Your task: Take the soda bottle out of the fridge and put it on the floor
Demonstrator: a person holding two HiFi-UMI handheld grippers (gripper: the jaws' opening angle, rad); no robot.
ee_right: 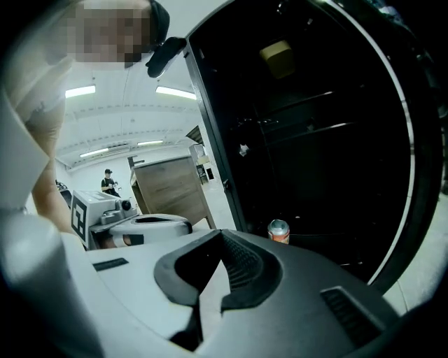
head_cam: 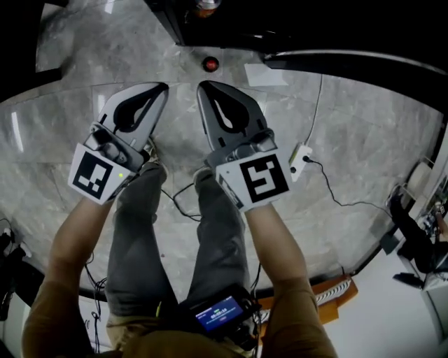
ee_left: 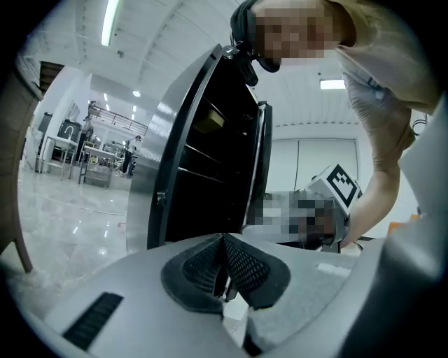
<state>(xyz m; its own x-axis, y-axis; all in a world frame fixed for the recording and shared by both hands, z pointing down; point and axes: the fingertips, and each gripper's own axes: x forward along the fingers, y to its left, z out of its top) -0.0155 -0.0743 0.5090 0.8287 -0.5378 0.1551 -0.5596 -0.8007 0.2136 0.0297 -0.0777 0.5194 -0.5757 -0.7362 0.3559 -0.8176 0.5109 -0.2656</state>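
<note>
The black fridge (ee_right: 315, 140) stands open in front of me, its inside dark. On a low shelf stands a small orange-labelled soda container with a silver top (ee_right: 278, 231), just past my right gripper (ee_right: 222, 234), which is shut and empty. My left gripper (ee_left: 224, 238) is also shut with nothing between its pads and faces the fridge's open door (ee_left: 210, 161). In the head view both grippers, the left (head_cam: 162, 87) and the right (head_cam: 203, 87), are held side by side above the person's legs, pointing at the fridge base (head_cam: 231, 21).
A small red round thing (head_cam: 210, 64) lies on the marble floor by the fridge, beside a white sheet (head_cam: 264, 75). A white adapter with a black cable (head_cam: 299, 157) lies to the right. A wooden cabinet (ee_right: 171, 189) stands behind.
</note>
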